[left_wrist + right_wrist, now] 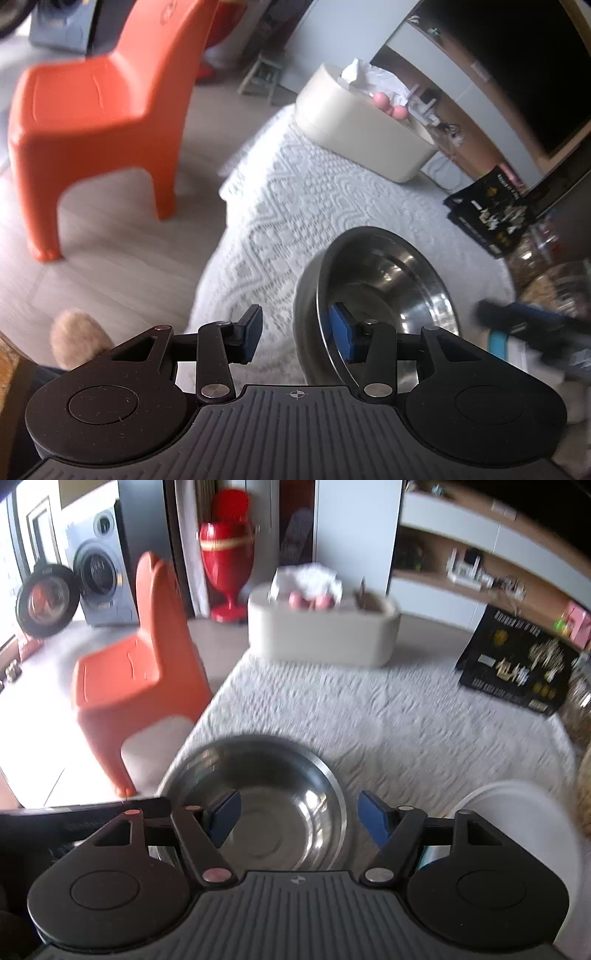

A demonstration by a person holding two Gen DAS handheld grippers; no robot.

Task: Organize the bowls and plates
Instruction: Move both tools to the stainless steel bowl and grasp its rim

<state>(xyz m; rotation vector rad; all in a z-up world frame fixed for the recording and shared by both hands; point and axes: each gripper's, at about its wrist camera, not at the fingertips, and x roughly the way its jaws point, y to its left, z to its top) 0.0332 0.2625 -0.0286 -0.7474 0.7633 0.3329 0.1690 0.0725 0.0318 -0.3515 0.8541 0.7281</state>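
Note:
A stainless steel bowl (384, 284) sits on the white lace tablecloth (295, 206). My left gripper (297, 336) is open, its fingers straddling the bowl's left rim: the right pad (341, 332) is inside the bowl, the left pad (251, 332) outside. In the right wrist view the same bowl (258, 794) lies just ahead of my open right gripper (299, 814), which hovers over its near side. A white plate or bowl (513, 812) lies at the lower right, partly hidden by the gripper body. The right gripper shows blurred in the left wrist view (532, 325).
A cream oval container (321, 631) with tissue and pink items stands at the table's far side. A black printed box (517, 664) lies at the right. An orange plastic chair (140, 675) stands left of the table. A glass jar (580, 709) is at the right edge.

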